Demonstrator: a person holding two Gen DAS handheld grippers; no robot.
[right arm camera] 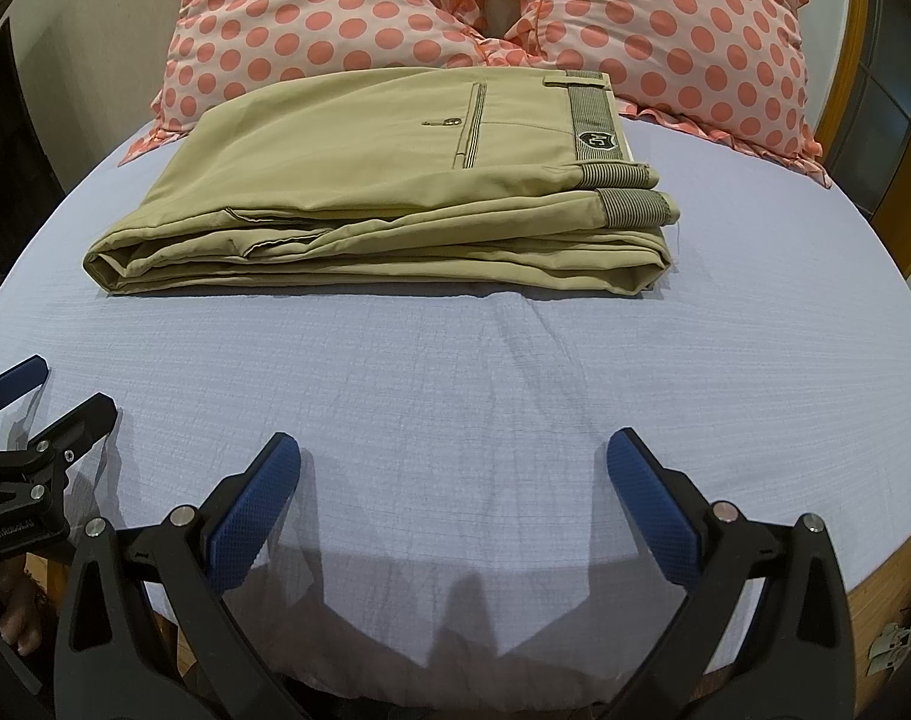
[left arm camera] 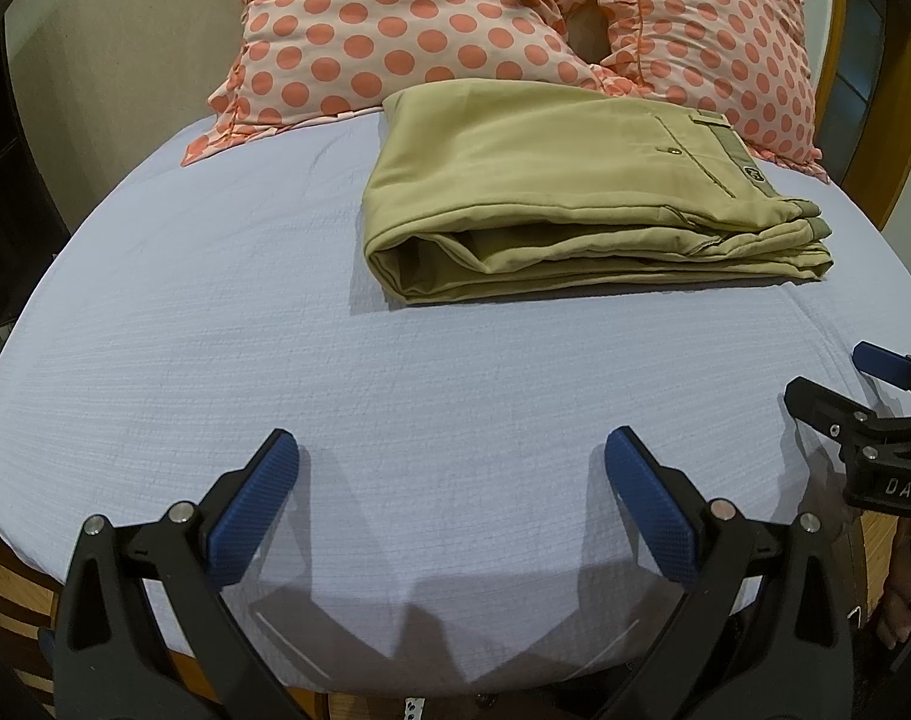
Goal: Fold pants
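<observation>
Khaki pants (left arm camera: pixel 551 180) lie folded in a flat stack on the pale blue bed sheet (left arm camera: pixel 275 330), waistband to the right, near the pillows. They also show in the right wrist view (right arm camera: pixel 365 180). My left gripper (left arm camera: pixel 452 456) is open and empty, low over the sheet near the bed's front edge, well short of the pants. My right gripper (right arm camera: pixel 454 456) is open and empty too, beside the left one. The right gripper also shows at the right edge of the left wrist view (left arm camera: pixel 845 384).
Two pillows with coral polka dots (left arm camera: pixel 407 24) (right arm camera: pixel 683 30) lean at the head of the bed behind the pants. A wooden bed frame (left arm camera: pixel 899 120) runs along the right side. The sheet (right arm camera: pixel 395 372) is slightly wrinkled in front of the pants.
</observation>
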